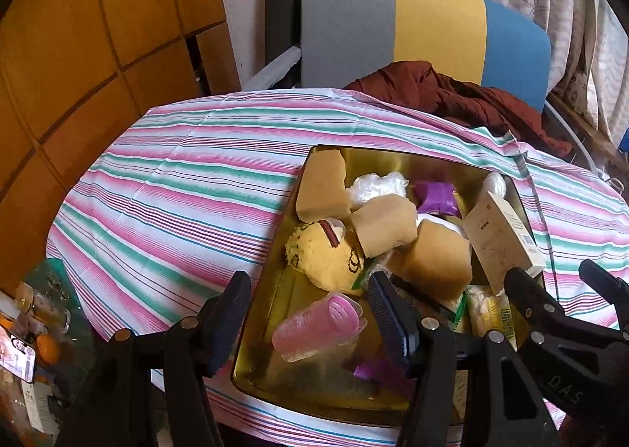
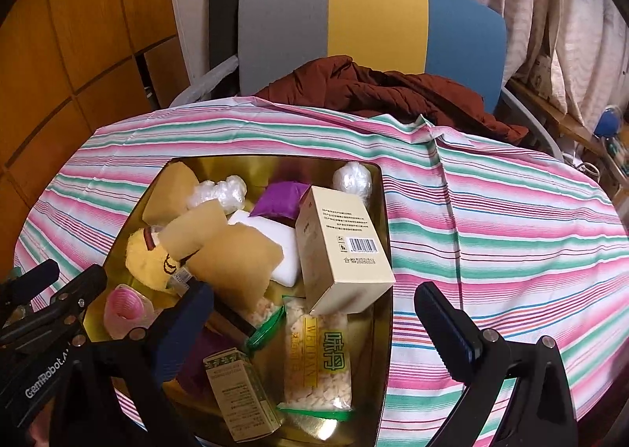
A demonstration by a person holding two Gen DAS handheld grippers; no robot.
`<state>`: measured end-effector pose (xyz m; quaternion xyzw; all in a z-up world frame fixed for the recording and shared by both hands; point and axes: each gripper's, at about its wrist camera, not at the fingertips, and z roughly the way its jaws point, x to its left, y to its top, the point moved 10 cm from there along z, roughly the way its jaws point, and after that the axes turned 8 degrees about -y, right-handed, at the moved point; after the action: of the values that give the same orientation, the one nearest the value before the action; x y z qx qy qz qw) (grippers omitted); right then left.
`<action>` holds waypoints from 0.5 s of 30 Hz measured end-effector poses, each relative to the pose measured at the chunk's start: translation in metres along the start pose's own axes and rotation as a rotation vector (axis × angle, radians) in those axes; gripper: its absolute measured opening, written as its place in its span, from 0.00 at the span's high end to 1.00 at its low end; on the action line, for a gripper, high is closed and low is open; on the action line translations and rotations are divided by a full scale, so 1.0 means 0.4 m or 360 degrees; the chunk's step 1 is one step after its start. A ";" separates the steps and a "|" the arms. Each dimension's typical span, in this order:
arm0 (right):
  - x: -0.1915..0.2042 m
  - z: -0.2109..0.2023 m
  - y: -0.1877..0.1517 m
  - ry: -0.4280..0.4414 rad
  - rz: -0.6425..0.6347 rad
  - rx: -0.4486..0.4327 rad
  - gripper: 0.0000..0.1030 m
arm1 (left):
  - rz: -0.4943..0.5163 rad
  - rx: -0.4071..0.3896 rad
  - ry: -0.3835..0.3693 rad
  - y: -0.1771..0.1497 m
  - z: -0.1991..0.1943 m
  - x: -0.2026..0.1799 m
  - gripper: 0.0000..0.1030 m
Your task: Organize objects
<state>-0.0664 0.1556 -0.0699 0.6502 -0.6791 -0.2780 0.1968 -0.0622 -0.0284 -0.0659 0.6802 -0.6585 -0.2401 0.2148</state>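
A gold tin tray (image 1: pixel 306 380) (image 2: pixel 275 160) lies on the striped tablecloth (image 1: pixel 177 179), filled with tan sponges (image 1: pixel 322 187), a yellow plush (image 1: pixel 322 258), a pink hair roller (image 1: pixel 314 323), a purple packet (image 2: pixel 281 199), a cream box (image 2: pixel 342 246), a snack bag (image 2: pixel 318 360) and a small green box (image 2: pixel 240 392). My left gripper (image 1: pixel 310 313) is open and straddles the tray's left wall, above the roller without touching it. My right gripper (image 2: pixel 314 317) is open across the tray's right wall, one finger inside and one over the cloth.
Behind the table stands a chair (image 1: pixel 424 22) with a grey, yellow and blue back and a brown garment (image 1: pixel 452 93) on its seat. Small bottles and clutter (image 1: pixel 39 321) sit off the table's left edge. Wooden cabinets rise at the left, curtains at the right.
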 end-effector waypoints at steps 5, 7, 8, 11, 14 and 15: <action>-0.006 0.001 0.001 -0.0010 0.0008 -0.0004 0.00 | 0.0004 0.0001 -0.0005 0.000 -0.002 -0.003 0.39; -0.012 0.000 0.003 -0.0025 0.0021 -0.0008 0.00 | 0.0006 -0.0008 0.0002 0.001 -0.004 -0.004 0.39; -0.014 0.000 0.004 -0.0031 0.0024 -0.0008 0.00 | 0.0010 -0.0011 0.0007 0.001 -0.006 -0.004 0.39; -0.016 0.001 0.005 -0.0034 0.0024 -0.0010 0.00 | 0.0025 -0.0013 0.0020 0.001 -0.005 -0.005 0.39; -0.014 0.001 0.004 -0.0037 0.0015 -0.0013 0.00 | 0.0025 -0.0005 0.0021 -0.001 -0.004 -0.004 0.39; -0.013 0.001 0.004 -0.0039 0.0011 -0.0014 0.00 | 0.0022 -0.0005 0.0021 -0.002 -0.004 -0.003 0.39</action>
<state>-0.0675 0.1607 -0.0688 0.6434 -0.6826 -0.2884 0.1923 -0.0606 -0.0270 -0.0649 0.6769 -0.6613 -0.2351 0.2219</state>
